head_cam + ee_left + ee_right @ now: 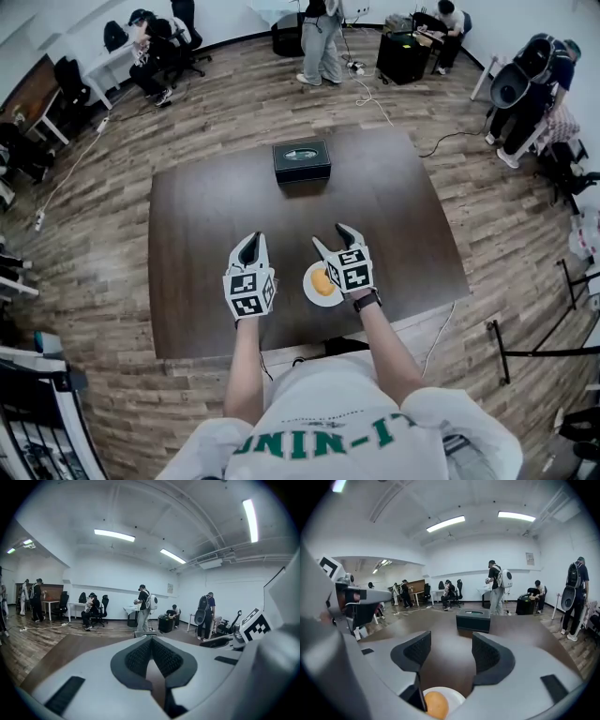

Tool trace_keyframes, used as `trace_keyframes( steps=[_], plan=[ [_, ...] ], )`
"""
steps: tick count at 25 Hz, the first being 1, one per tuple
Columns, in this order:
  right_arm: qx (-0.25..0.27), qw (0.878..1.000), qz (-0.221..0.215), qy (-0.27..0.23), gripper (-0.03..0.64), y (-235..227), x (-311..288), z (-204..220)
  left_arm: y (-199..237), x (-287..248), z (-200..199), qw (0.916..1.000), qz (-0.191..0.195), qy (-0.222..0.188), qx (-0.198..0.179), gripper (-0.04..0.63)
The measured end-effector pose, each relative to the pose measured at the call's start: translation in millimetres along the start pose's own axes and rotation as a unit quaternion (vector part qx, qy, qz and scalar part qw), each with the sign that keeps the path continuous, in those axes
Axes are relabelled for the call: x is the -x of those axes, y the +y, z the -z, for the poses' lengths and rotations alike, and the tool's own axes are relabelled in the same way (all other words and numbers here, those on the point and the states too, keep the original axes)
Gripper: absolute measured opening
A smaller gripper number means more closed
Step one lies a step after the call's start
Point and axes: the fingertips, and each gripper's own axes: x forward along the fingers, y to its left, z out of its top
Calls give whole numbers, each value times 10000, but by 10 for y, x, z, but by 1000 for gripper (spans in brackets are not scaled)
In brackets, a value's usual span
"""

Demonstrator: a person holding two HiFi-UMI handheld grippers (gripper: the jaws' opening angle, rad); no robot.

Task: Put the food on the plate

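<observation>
Right gripper [451, 648]: jaws stand wide apart, nothing between the pads, only bare table [450, 667] shows through the gap. The food [436, 705] is a round orange item sitting on the small white plate [457, 698]. It's too small and partly cut off to tell whether it's a bun or a fruit. In the right gripper view the plate is low in frame, near the base of the jaws and not in the gap between the pads, so the pads touch neither plate nor food. From the head view the right gripper [333, 239] hovers just over the plate [309, 286], and its marker cube covers the plate's right side. The food [322, 281] lies on the plate, which is near the table's front edge. Left gripper [151, 641]: jaws closed together at the tips, holding nothing, with a dark sliver of table visible below where the pads meet. In the head view the left gripper [250, 242] is just left of the plate, clear of it, about level with the right one. A black box [302, 160] with an oval opening on top sits at the far middle of the dark brown table [216, 216], well apart from both grippers. It's straight ahead in the right gripper view [473, 619]. There's a dark watch [367, 301] on the right wrist. Several people stand or sit along the far wall on the wood floor [112, 187].
</observation>
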Motion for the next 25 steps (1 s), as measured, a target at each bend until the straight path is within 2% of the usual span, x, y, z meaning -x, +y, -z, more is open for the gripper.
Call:
trace_keyframes(
  steps=[10, 14, 25],
  plan=[
    [123, 9941, 435, -983, 222, -158, 462, -927, 78, 100, -645, 9988, -180, -395, -229, 6],
    [-31, 9902, 463, -1315, 201, -166, 683, -1199, 17, 168, -841, 9975, -174, -572, -380, 6],
    [133, 9813, 667, -1801, 115, -158, 1082, -1511, -216, 260, -1065, 9959, -33, -805, -410, 6]
  ],
)
